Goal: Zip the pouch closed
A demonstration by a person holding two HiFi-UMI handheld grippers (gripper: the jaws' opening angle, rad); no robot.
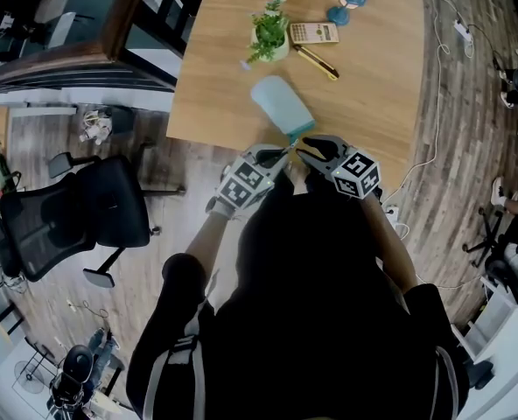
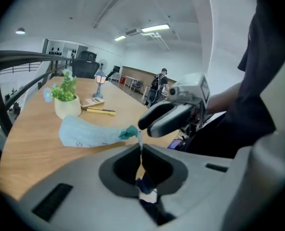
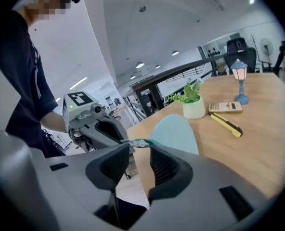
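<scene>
A light-blue pouch lies on the wooden table, its teal end pointing at the near edge. My left gripper is shut on the thin zip pull at that teal end, just off the table's edge. The right gripper faces it from the right, close by, with jaws open and nothing between them. In the right gripper view the open jaws frame the pouch and the left gripper's fingers holding the pull.
Beyond the pouch stand a potted plant, a calculator, a yellow utility knife and a small blue lamp. A black office chair stands on the floor to the left. A white cable runs along the floor on the right.
</scene>
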